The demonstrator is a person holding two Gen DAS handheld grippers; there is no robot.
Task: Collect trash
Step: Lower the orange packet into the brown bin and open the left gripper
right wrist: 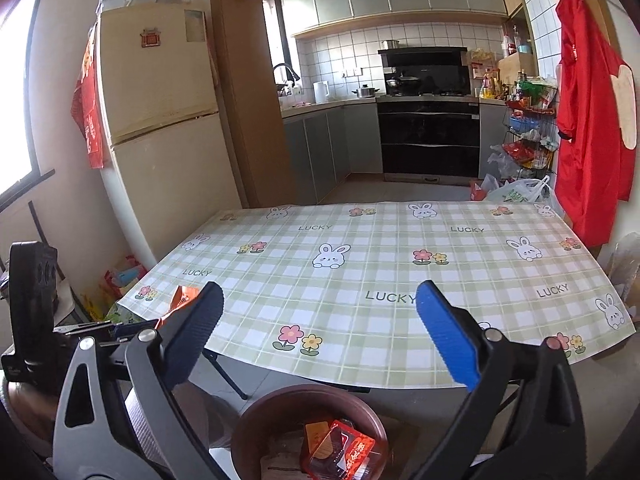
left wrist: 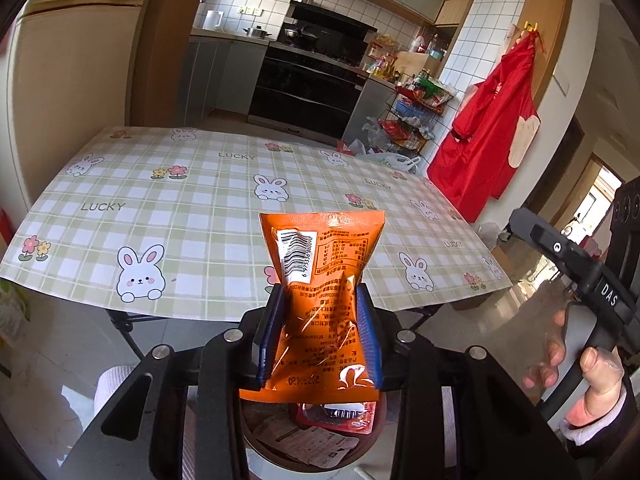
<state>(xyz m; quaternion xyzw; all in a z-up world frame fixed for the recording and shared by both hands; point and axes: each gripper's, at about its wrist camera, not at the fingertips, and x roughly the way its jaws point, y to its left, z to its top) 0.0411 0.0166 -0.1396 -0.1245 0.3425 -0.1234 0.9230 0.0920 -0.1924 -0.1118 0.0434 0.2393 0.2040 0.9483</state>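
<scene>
My left gripper [left wrist: 320, 292] is shut on an orange snack packet [left wrist: 320, 264], its blue pads pinching the crumpled middle. The packet hangs just in front of the table's near edge, above a brown round bin [left wrist: 256, 440] that holds a red wrapper [left wrist: 336, 416] and paper scraps. My right gripper [right wrist: 320, 292] stands wide open with nothing between its fingers, above the same bin [right wrist: 248, 420] and the red wrapper [right wrist: 344, 452]. The orange packet [right wrist: 182, 300] shows at the left of the right wrist view. A hand [left wrist: 600, 380] holds the right gripper's handle.
A checked bunny tablecloth covers the table [right wrist: 360, 272]. A fridge [right wrist: 160, 140] stands at the left, and a red apron [right wrist: 592, 120] hangs at the right. A wire rack [right wrist: 528, 132] and plastic bags [right wrist: 516, 192] stand beyond the table.
</scene>
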